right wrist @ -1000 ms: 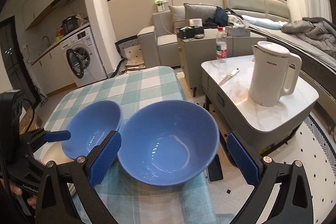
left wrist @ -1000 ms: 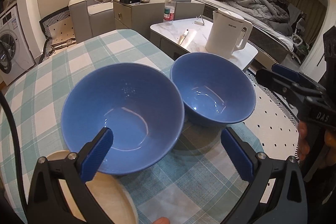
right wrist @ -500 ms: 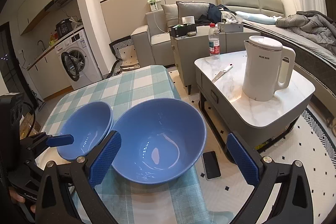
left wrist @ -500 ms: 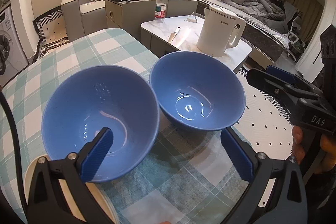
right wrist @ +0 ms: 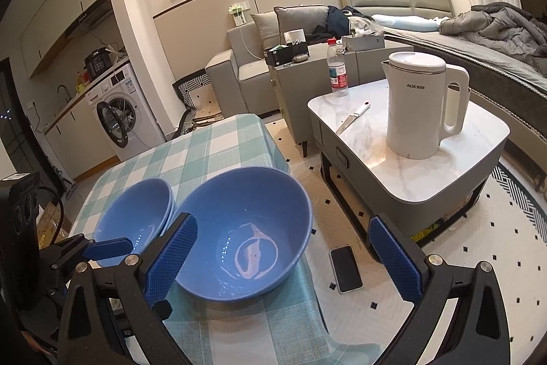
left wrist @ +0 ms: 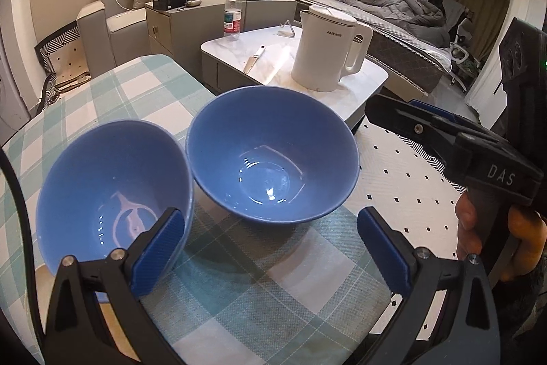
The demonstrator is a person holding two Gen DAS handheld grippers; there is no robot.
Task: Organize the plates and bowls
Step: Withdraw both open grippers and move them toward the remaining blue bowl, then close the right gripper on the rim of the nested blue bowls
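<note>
Two blue bowls stand side by side on the checked tablecloth (left wrist: 143, 84). In the left wrist view the left bowl (left wrist: 112, 194) is under my left finger and the right bowl (left wrist: 273, 156) lies ahead between the fingers. My left gripper (left wrist: 270, 248) is open and empty. A beige plate (left wrist: 24, 303) shows at the lower left, partly under the left bowl. In the right wrist view the right bowl (right wrist: 246, 231) sits at the table's right edge, the left bowl (right wrist: 136, 214) beyond it. My right gripper (right wrist: 283, 255) is open and empty, its left finger beside the bowl's near rim.
A low marble side table (right wrist: 410, 159) stands right of the dining table with a white kettle (right wrist: 420, 105), a knife (right wrist: 352, 118) and a water bottle (right wrist: 336, 70). A phone (right wrist: 345, 269) lies on the floor. Sofa, cabinet and bed are behind.
The left wrist view has swung rightward, so both bowls sit further left in it. The right gripper has pulled back and up a little. The bowls have not moved.
</note>
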